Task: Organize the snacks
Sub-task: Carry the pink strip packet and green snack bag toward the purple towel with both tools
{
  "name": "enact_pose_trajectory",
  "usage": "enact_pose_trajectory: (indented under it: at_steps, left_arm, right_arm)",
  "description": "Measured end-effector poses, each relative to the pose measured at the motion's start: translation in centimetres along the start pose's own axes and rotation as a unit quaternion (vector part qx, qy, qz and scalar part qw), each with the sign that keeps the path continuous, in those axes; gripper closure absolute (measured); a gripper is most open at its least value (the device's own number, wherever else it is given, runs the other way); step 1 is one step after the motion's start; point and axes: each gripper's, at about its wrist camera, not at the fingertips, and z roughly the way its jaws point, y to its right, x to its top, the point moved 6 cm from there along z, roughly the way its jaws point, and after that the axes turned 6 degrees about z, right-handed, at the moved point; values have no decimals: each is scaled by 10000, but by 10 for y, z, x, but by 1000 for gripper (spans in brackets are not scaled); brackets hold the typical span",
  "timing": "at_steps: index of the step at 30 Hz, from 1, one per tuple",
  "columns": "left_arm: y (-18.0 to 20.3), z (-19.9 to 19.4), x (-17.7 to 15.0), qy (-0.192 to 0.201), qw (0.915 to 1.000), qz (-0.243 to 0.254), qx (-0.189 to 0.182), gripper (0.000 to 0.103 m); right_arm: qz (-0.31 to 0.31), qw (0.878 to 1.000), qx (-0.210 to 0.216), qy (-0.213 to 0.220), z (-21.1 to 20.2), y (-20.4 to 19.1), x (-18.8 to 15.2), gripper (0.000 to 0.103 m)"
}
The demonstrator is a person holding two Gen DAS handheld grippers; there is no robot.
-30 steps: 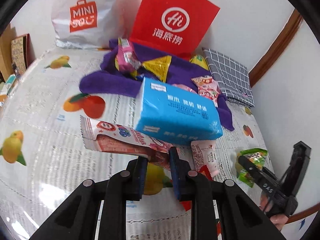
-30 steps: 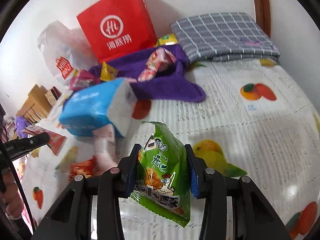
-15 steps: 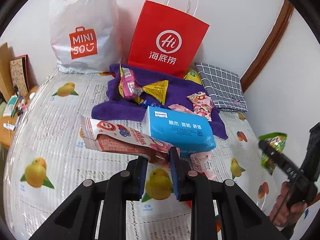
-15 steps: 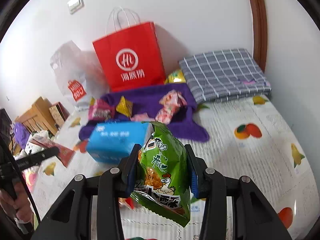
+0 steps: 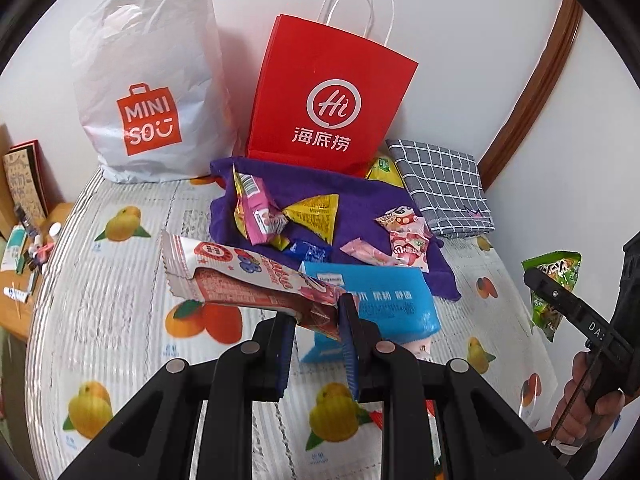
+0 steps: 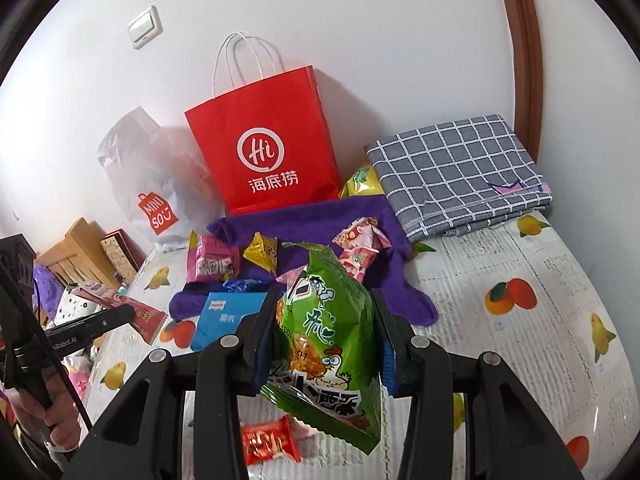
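Two hand-held tools are hovering over a bed (image 5: pixel 120 292) spread with a fruit-printed sheet. The left tool (image 5: pixel 316 320) is pinching one end of a long pink-and-white snack packet (image 5: pixel 240 276), its blue pads pressed tight on the wrapper. The right tool (image 6: pixel 324 328) is gripping a green snack bag (image 6: pixel 328 332) printed with a cartoon chicken, the bag standing upright between the pads.

Open sheet is lying to the left and right of the clutter; the far edge is being blocked by a white plastic bag (image 5: pixel 148 80) reading "MINISO" and a red paper bag (image 5: pixel 328 96) marked "Hi" above Chinese characters, both leaning against the white wall. In front of them, a purple towel (image 5: pixel 360 196) is carrying loose snacks: a pink packet (image 5: pixel 260 212), a yellow triangular pouch (image 5: pixel 316 216) and a strawberry-printed wrapper (image 5: pixel 408 236). A blue tissue pack (image 5: pixel 384 300) is lying just in front of the towel, and a small red sachet (image 6: pixel 268 440) nearer still. A folded grey checked cloth (image 6: pixel 456 176) is sitting at the right, beside a brown wooden frame. A wooden stand (image 5: pixel 16 280) is bordering the bed's left edge.
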Motion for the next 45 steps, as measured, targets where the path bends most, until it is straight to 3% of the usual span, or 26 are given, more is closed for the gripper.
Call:
enact_pose_trajectory:
  at_steps: [18, 45]
  left_arm:
    - [-18, 31, 17, -107, 9999, 42, -66, 82]
    - [-29, 42, 27, -144, 9999, 53, 51, 82]
  right_arm:
    - [-51, 9997, -97, -207, 57, -12, 13, 61]
    - [-127, 9996, -121, -238, 88, -20, 23, 61]
